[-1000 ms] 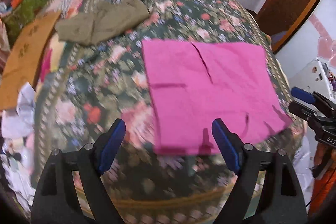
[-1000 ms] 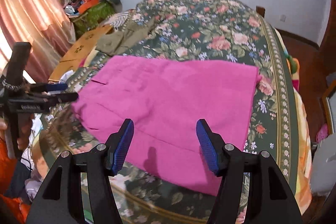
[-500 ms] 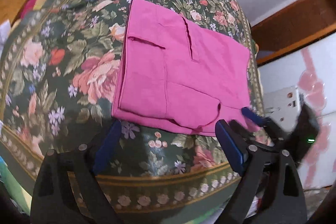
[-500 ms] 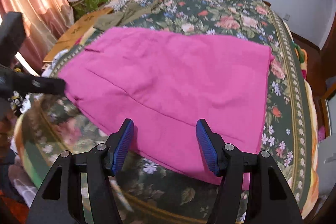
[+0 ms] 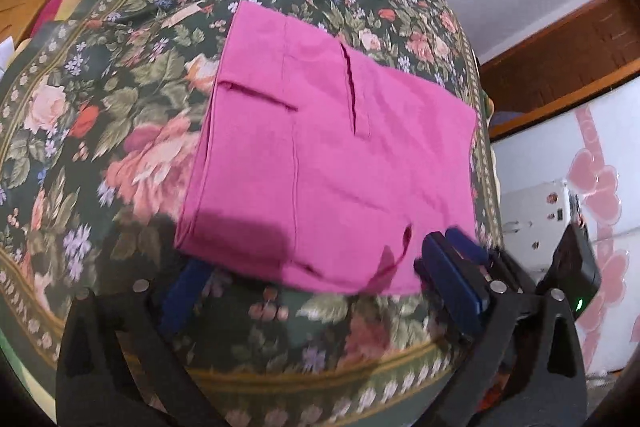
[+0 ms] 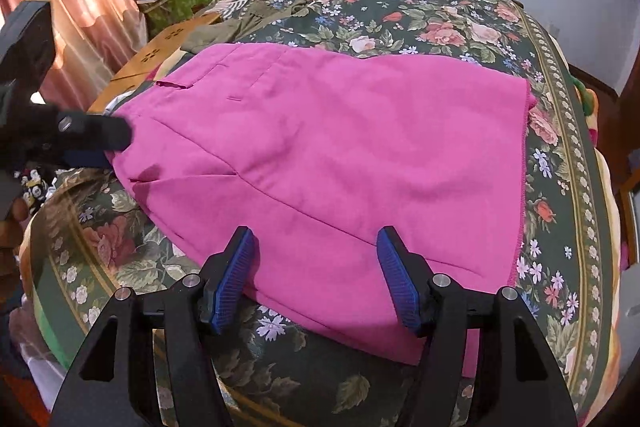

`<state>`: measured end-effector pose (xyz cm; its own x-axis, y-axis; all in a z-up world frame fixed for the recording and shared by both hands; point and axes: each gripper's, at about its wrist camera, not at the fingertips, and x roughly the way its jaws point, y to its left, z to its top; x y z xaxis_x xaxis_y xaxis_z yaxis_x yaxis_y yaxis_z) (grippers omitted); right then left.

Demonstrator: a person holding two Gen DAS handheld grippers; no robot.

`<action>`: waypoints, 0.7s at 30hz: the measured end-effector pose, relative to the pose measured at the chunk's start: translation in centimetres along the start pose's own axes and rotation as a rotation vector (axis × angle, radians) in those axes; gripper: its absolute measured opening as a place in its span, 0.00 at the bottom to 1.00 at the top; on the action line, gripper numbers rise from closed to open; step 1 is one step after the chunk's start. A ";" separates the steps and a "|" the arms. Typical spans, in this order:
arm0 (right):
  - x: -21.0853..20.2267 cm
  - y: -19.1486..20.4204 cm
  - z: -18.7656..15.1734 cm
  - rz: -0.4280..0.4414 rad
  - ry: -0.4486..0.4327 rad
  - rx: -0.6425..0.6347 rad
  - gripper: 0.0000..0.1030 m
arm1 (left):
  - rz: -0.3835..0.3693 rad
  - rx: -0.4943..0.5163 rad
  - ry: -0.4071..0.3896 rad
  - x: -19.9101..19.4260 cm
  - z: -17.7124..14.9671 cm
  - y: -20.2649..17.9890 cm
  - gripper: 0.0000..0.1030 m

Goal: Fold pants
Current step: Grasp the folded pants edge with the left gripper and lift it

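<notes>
The pink pants (image 6: 340, 155) are laid flat on the floral bed (image 6: 420, 11), long axis running across both claws. The left claw (image 5: 320, 291), its jaws just opened wide and gripping nothing, is set at the near hem. The right claw (image 6: 316, 275) is held apart over the near edge, unclamped.

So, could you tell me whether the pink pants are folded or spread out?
Folded: the pink pants lie as a layered rectangle.
</notes>
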<state>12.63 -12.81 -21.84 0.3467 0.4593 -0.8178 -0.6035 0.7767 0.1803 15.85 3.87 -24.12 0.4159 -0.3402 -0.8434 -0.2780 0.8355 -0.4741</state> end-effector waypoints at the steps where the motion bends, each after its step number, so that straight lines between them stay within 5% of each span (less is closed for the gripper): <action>1: 0.0 0.0 0.0 0.003 -0.002 0.001 0.59 | -0.017 -0.023 -0.009 0.1 0.4 0.2 0.99; 3: -0.1 -0.1 -0.1 0.007 -0.004 -0.001 0.59 | -0.023 -0.051 -0.022 0.2 1.1 0.3 0.94; 6: -0.1 -0.1 0.0 0.010 -0.002 -0.001 0.59 | 0.031 -0.053 -0.044 0.3 2.0 0.4 0.54; 7: -0.1 -0.1 0.0 0.011 -0.001 -0.001 0.59 | 0.052 -0.050 -0.042 0.4 2.2 0.4 0.33; 12: -0.1 -0.1 0.5 0.014 0.021 0.017 0.58 | 0.068 0.002 -0.069 0.1 2.3 0.6 0.22; 21: 0.3 1.4 1.0 0.084 0.042 0.026 0.58 | 0.398 0.213 -0.323 -4.3 1.5 0.1 0.19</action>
<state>12.66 -11.16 -21.31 0.2652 0.5049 -0.8214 -0.6097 0.7478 0.2628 15.36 6.09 -20.14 0.5680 0.1410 -0.8108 -0.3006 0.9527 -0.0449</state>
